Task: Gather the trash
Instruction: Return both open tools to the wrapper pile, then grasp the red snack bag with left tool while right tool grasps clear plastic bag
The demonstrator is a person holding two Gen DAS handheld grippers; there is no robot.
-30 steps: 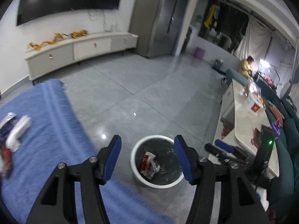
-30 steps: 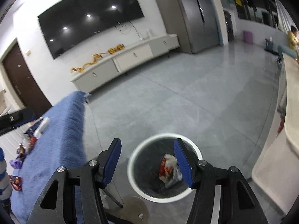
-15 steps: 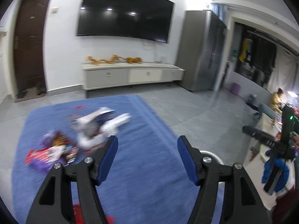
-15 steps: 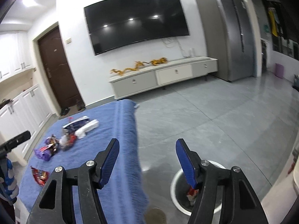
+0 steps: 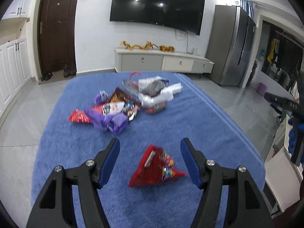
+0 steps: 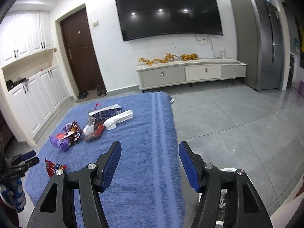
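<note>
Fingers (image 5: 112, 159) of the left gripper (image 5: 150, 161) spread wide, empty, framing the red snack wrapper (image 5: 155, 168) that lies flat on the blue towel (image 5: 190, 117). Fingers (image 6: 112, 163) of the right gripper (image 6: 150, 163) likewise spread and empty, poised over the towel's striped edge.

Judged step: picking the nearest wrapper with the left. Best lowered straight down with 1 finger either side of the crinkled middle, then closed firmly on the raised fold; thin foil likely to slip or spring, and pile could snag a fingertip.

Further back, a loose heap of trash (image 5: 123, 106): purple bag, red packets, white paper, well apart from the near wrapper. White bin rim (image 6: 228, 171) showing low behind the right gripper.

Beyond: grey tiled floor (image 6: 237, 125), wall TV (image 6: 167, 13), low cabinet (image 6: 191, 74), brown door (image 5: 56, 26).
</note>
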